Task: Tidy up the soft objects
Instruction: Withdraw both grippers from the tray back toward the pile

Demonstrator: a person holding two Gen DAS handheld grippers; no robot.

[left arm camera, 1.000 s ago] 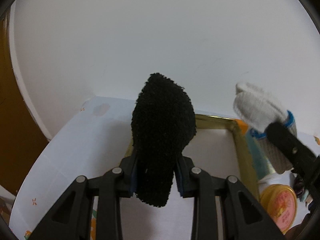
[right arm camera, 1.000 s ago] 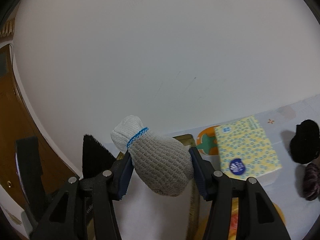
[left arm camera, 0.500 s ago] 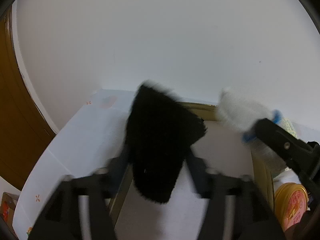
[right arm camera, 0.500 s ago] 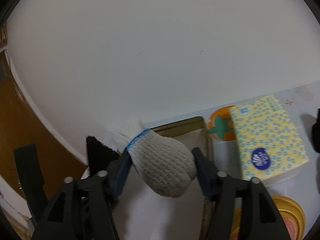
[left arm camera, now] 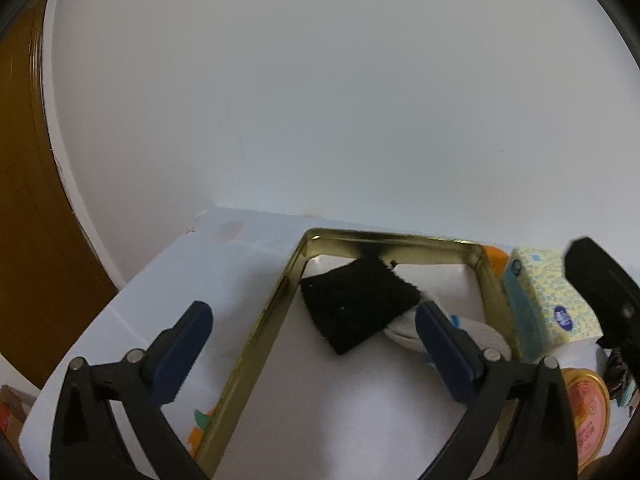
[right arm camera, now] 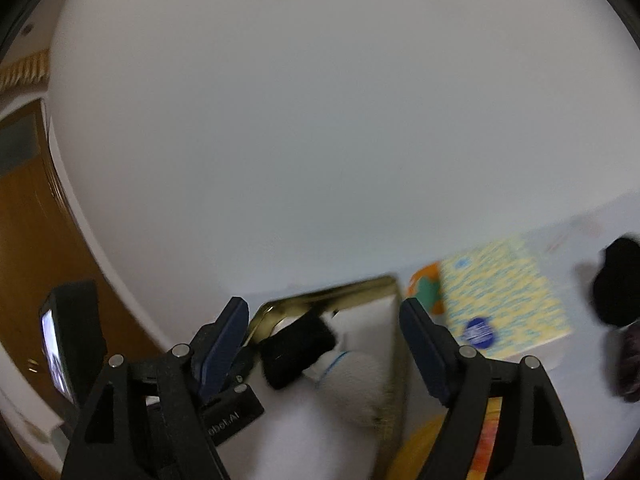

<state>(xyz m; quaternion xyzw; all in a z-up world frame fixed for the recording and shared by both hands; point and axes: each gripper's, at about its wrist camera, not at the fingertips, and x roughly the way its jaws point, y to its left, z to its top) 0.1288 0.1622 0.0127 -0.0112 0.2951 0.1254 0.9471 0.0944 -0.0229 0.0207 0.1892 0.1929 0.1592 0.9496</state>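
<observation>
A black fuzzy sock (left arm camera: 358,305) lies in a gold-rimmed tray (left arm camera: 264,320), partly over a white knit sock with a blue band (left arm camera: 480,334). My left gripper (left arm camera: 316,344) is open and empty above the tray's near part. In the right wrist view the black sock (right arm camera: 296,350) and white sock (right arm camera: 360,384) lie in the tray (right arm camera: 332,292), blurred. My right gripper (right arm camera: 324,344) is open and empty above them.
A yellow patterned tissue pack (left arm camera: 548,300) stands right of the tray, with a round orange tin (left arm camera: 588,416) in front of it. More dark soft items (right arm camera: 618,284) lie far right on the table. A white wall is behind, a brown door at left.
Both grippers opened and let go: the black sock and the white sock dropped into the tray. Both grippers have lifted back slightly.
</observation>
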